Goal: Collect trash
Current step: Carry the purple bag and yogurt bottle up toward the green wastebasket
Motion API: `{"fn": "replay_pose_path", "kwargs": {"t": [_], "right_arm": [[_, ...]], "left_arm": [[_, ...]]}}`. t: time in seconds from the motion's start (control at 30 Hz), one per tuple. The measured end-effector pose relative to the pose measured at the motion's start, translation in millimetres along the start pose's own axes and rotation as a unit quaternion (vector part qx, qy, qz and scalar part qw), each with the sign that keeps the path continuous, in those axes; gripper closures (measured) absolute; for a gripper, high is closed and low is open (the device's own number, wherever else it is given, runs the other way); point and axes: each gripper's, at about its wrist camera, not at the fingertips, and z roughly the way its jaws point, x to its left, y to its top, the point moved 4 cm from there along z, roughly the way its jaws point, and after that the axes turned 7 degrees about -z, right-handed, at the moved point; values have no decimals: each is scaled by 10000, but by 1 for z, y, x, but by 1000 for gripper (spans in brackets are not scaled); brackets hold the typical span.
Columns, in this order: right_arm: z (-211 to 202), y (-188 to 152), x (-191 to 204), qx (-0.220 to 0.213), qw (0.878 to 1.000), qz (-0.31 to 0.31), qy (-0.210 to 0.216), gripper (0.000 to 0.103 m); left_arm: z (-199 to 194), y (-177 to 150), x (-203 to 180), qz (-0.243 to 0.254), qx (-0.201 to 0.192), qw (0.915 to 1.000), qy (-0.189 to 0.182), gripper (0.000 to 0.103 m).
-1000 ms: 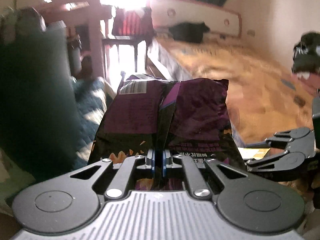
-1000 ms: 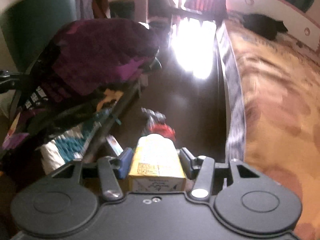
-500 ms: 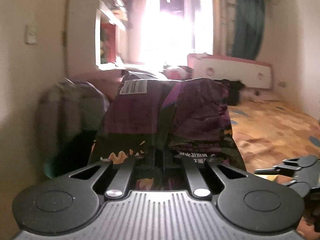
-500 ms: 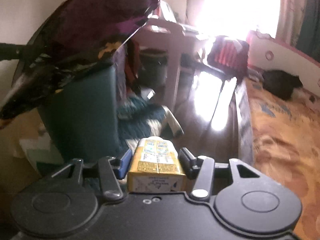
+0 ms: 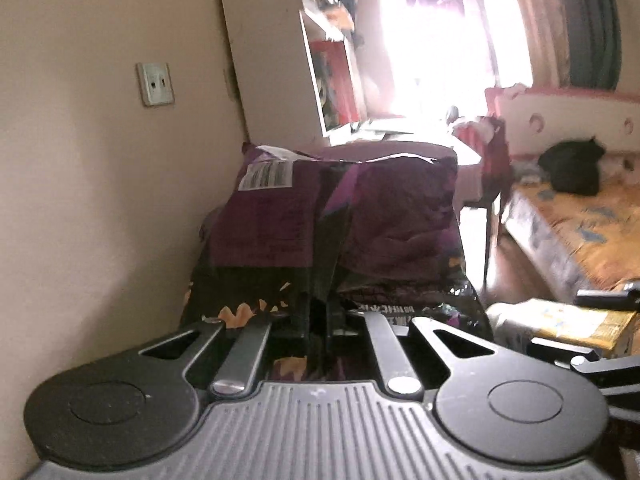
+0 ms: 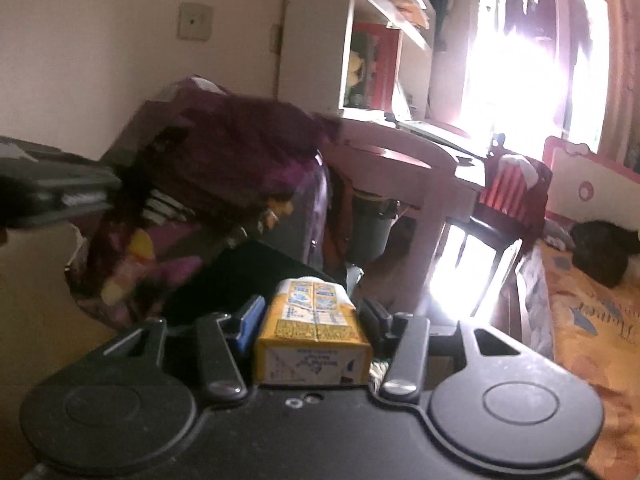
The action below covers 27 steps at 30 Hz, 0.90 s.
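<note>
A crumpled purple snack bag (image 5: 340, 224) stands up between the fingers of my left gripper (image 5: 319, 312), which is shut on its lower edge. My right gripper (image 6: 312, 316) is shut on a yellow drink carton (image 6: 312, 336) that lies lengthwise between its pads. In the right wrist view the purple bag (image 6: 224, 168) hangs at the left, held by the left gripper's dark arm (image 6: 52, 188). The left wrist view shows the carton (image 5: 576, 322) and the right gripper's fingers (image 5: 608, 294) at the lower right edge.
A beige wall with a switch plate (image 5: 155, 84) runs on the left. Ahead stand a white shelf unit (image 6: 380, 52), a pink desk (image 6: 400, 152) with a dark bin (image 6: 372, 220) under it, a chair with a red cloth (image 6: 512, 196), and a bed (image 5: 580, 224) on the right.
Both grippers have risen and tilted up with their loads: the view went from floor and bed to wall, shelves and window. The holds on bag and carton are unchanged.
</note>
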Motion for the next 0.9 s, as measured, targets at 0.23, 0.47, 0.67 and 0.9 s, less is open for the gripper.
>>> {"fn": "replay_pose_path", "kwargs": {"t": [0.23, 0.47, 0.67, 0.9], "right_arm": [[51, -2, 35, 336, 9987, -390, -59, 51], [86, -19, 59, 662, 9942, -841, -22, 51], [101, -33, 81, 966, 9831, -1529, 298, 52], [100, -35, 78, 946, 9811, -1656, 330, 47]], "left_arm": [[47, -28, -15, 396, 489, 9978, 217, 97], [95, -49, -10, 408, 933, 9944, 282, 96], [112, -59, -16, 545, 1095, 9925, 8, 96], [121, -73, -27, 761, 1335, 9877, -298, 92]]}}
